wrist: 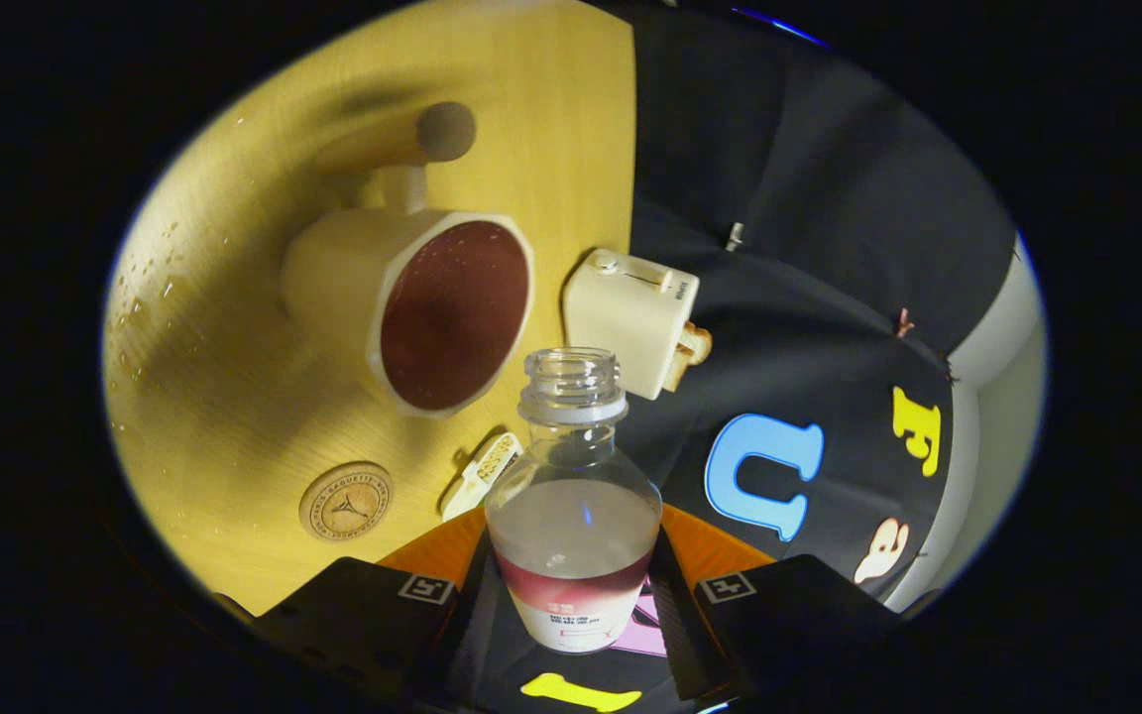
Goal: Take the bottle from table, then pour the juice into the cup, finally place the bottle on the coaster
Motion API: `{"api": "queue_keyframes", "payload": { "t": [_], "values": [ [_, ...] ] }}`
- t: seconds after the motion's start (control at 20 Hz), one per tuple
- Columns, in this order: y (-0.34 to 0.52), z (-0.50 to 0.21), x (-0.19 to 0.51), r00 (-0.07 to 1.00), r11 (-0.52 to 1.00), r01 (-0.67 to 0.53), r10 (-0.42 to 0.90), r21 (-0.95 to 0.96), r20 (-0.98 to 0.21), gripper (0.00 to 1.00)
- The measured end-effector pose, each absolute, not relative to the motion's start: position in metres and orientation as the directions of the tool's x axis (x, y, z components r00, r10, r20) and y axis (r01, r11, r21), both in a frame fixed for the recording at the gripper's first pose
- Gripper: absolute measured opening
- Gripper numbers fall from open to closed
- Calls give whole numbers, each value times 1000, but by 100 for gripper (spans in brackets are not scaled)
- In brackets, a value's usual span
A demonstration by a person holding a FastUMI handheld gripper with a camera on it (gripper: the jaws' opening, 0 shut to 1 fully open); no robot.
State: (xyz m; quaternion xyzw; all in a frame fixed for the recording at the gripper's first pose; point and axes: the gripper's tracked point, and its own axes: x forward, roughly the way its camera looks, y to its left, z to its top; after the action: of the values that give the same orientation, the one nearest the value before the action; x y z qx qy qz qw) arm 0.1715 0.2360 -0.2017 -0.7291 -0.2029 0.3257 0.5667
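My gripper (572, 595) is shut on a clear plastic bottle (573, 496), both fingers pressed against its sides near the label. The bottle has no cap and looks almost empty inside. The whole view is rolled sideways. Beyond the bottle's mouth stands a cream cup (412, 302) with an angular rim, holding dark red juice. A round cork coaster (345, 501) with a printed ring lies on the yellow wooden table (234, 397), nearer to my fingers than the cup and off to the cup's side.
A cream toy toaster (630, 319) with toast in it stands just past the bottle's mouth at the table edge. A small pale packet (480, 474) lies by the bottle. A wooden peg with a round knob (442, 132) lies behind the cup. Droplets speckle the table.
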Motion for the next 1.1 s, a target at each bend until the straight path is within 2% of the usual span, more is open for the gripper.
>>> {"api": "queue_keyframes", "payload": {
  "t": [0.35, 0.6, 0.8, 1.1],
  "values": [
    [204, -177, 178, 780, 145, -326, 599, -934, -179, 74],
    [172, -156, 198, 821, 479, -498, 528, -723, -217, 74],
    [150, -144, 218, 840, 664, -529, 499, -529, -213, 74],
    [137, -163, 234, 842, 803, -538, 499, -256, -204, 74]
  ]
}}
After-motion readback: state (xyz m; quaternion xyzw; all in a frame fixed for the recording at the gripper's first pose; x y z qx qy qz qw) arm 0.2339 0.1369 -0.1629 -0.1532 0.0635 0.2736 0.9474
